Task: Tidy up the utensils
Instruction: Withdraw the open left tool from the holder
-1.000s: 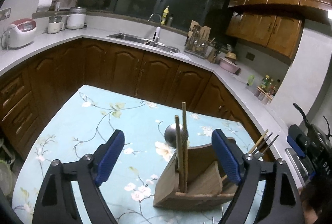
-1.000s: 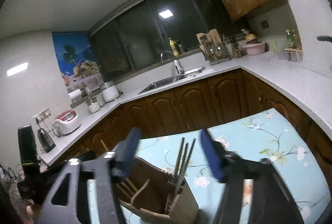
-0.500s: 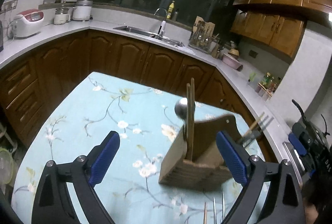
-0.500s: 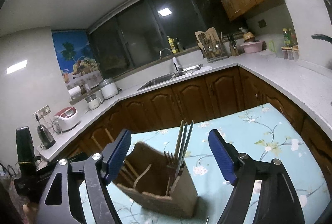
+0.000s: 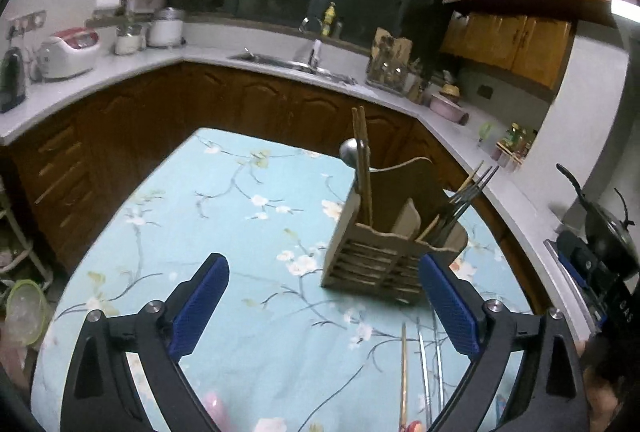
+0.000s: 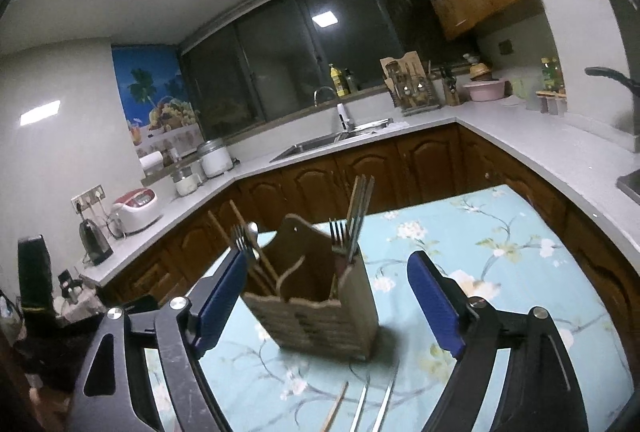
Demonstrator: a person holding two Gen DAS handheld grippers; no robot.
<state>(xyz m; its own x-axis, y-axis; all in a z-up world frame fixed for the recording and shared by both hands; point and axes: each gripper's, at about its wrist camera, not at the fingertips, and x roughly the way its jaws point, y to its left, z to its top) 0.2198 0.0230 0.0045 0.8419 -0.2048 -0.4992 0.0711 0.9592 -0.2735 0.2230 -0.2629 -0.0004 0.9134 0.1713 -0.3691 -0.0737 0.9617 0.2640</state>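
Currently the left tongs (image 5: 320, 308) stand apart with nothing between them. The right tongs (image 6: 328, 302) are opening, also empty. The wooden utensil holder (image 5: 384, 252) stands upright on the tabletop (image 5: 224, 216), toward its right edge, with loose chopsticks (image 5: 403, 372) lying nearer the tongs.

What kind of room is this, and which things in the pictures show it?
Most likely a home kitchen. A sink with a tap is set into a pale countertop that runs over brown wooden cabinets, and a rice cooker stands by the wall. A wooden utensil holder sits on a floral tablecloth.
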